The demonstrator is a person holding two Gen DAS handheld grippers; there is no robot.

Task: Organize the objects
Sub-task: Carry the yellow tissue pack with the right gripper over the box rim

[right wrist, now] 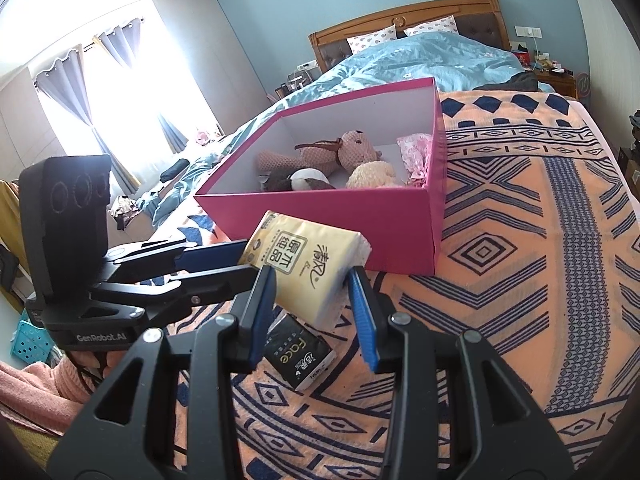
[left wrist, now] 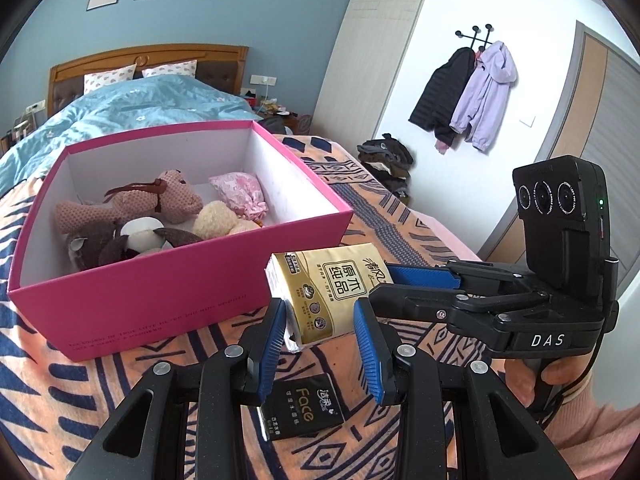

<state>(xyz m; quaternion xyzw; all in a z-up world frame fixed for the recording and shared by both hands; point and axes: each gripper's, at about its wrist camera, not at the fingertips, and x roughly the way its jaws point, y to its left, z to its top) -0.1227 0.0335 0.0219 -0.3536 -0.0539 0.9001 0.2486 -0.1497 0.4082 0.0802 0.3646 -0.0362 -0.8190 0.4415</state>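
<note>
The yellow tissue pack (left wrist: 326, 294) is held off the bed (right wrist: 520, 280) at frame centre, just in front of the pink box (left wrist: 132, 300). The left tool (left wrist: 320, 344) and the right tool (right wrist: 316, 312) both clamp it narrowly. A black tissue pack (right wrist: 298, 354) lies on the blanket beneath. Plush toys (left wrist: 160, 208) sit inside the box.

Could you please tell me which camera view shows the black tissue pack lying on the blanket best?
The right wrist view shows the black tissue pack best: most of its printed face shows between the fingers, below the held yellow tissue pack. In the left wrist view the black tissue pack lies partly behind the gripper's fingers.
</note>
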